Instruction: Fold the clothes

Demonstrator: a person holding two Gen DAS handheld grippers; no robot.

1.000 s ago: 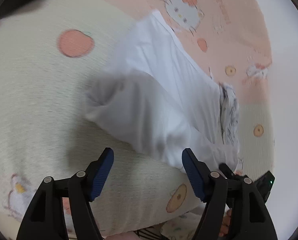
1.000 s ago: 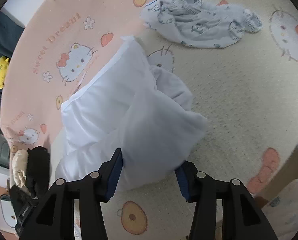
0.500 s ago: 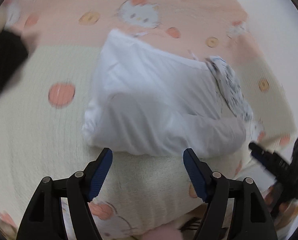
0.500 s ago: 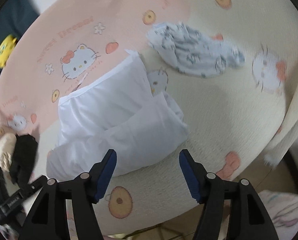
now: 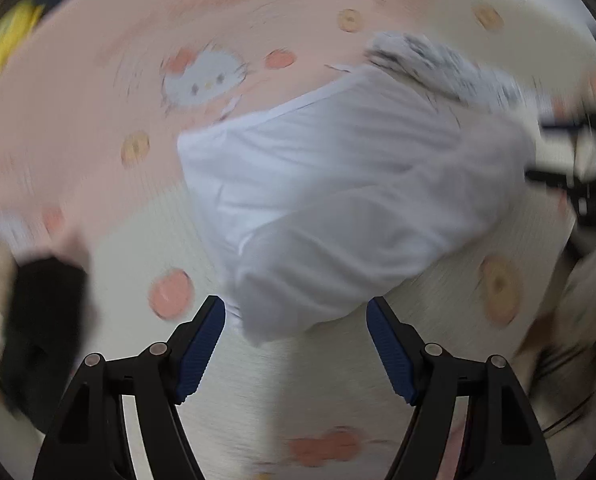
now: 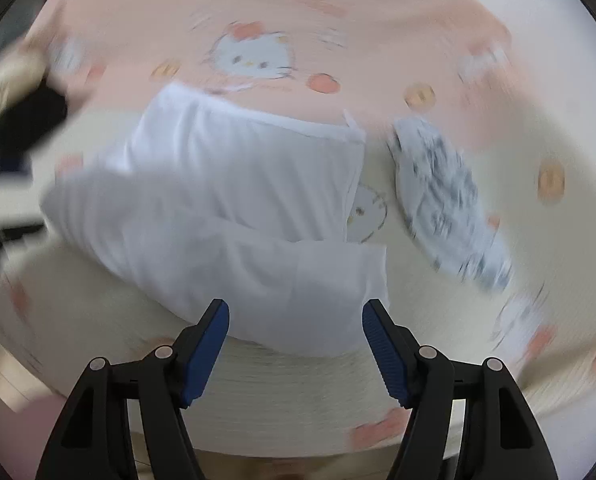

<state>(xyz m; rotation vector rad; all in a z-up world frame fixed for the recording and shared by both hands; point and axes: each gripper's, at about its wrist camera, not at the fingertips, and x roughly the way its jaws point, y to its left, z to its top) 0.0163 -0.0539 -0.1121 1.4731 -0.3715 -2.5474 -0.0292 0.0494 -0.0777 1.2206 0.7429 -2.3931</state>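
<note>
Both views are smeared with motion blur, so fine detail is hard to make out. The white garment lies partly folded on a bedspread that is pink in its far half and cream nearer, printed with cartoon cat faces and round orange shapes; I cannot tell what kind of surface lies under the spread. One layer of the white cloth is doubled over the nearer part, making a thick rounded edge toward the cameras. The left claw stands wide, its blue-padded fingers empty, hovering just short of the garment's near corner and not touching it as far as I can see. The right claw is likewise spread wide and holds nothing, with the folded edge of the white garment showing between its fingers from above; whether cloth and pads meet I cannot tell. Beyond the white piece, just beside its far edge, sits a crumpled grey-patterned garment, seen also in the left view. A dark item lies at the left edge of the left view, too blurred to identify. The black frame of the other claw shows at that view's right edge.
</note>
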